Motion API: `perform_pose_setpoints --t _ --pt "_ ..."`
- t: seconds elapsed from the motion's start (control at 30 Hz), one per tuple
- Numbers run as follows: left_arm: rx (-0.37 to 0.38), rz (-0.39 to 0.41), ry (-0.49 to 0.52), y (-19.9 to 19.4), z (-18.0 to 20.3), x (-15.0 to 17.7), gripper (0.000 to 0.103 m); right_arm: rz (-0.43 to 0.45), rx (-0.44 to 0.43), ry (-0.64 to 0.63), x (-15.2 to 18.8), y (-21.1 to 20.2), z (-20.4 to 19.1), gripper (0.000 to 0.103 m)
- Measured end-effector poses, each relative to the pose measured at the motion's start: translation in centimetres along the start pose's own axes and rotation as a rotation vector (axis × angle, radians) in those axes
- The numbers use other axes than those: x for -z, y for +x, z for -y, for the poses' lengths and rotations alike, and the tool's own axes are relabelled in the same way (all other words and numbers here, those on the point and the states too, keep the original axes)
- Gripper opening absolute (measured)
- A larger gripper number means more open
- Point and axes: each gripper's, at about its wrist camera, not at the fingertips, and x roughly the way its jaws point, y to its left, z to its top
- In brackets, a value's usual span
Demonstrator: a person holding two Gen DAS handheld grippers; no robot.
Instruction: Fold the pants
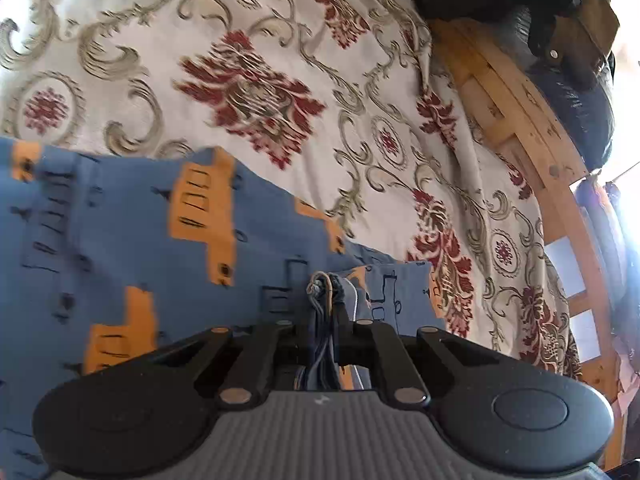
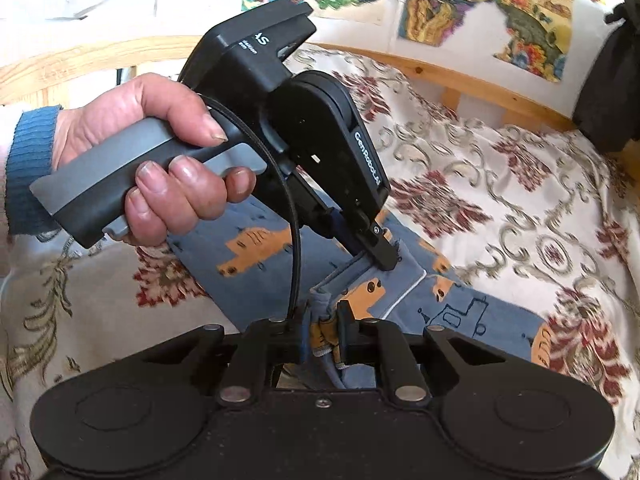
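— On the bed, across the patterned bedspread (image 1: 280, 40), your blue pants (image 1: 120, 220) with the orange truck print lie spread out toward 9 o'clock in the left wrist view. How do your grips look?

— Your left gripper (image 2: 382, 262) has its jaws together on an edge of the cloth; in the right wrist view it comes in from 11 o'clock, with your left hand (image 2: 160, 160) wrapped round the handle. Your right gripper (image 2: 326, 326) has its jaws clamped on a bunched edge of the same cloth, at 6 o'clock, just beside the other.

— So how far along are you?

— Early to middle, I'd judge. Both your grippers hold the same end of the pants close together, so that end looks gathered for a fold. Most of the cloth lies flat on the bed, though, and no neat stack shows anywhere.

— What's left?

— You'd need to carry the gripped end over the rest, lay it down squarely, and likely fold once more. Whether the legs are already laid one on the other, I can't tell from these views.
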Motion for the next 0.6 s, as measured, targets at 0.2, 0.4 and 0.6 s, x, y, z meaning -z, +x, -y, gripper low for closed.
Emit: perform_pose_setpoints --t 0.2,0.4,0.6 --pt "-0.050 0.004 -0.014 -1.6 -1.8 -0.7 0.009 0.019 -0.039 -0.026 -1.4 1.1 -1.2 0.014" --pt "-0.122 0.006 -0.009 -2.9 -3.8 -1.0 0.009 0.042 -0.098 -0.056 -3.3 3.3 -3.0 0.014" --pt "-0.095 -0.014 -0.036 -2.7 -6.1 -1.2 0.012 0.015 -0.132 -0.085 -3.1 4.8 -4.0 0.014"
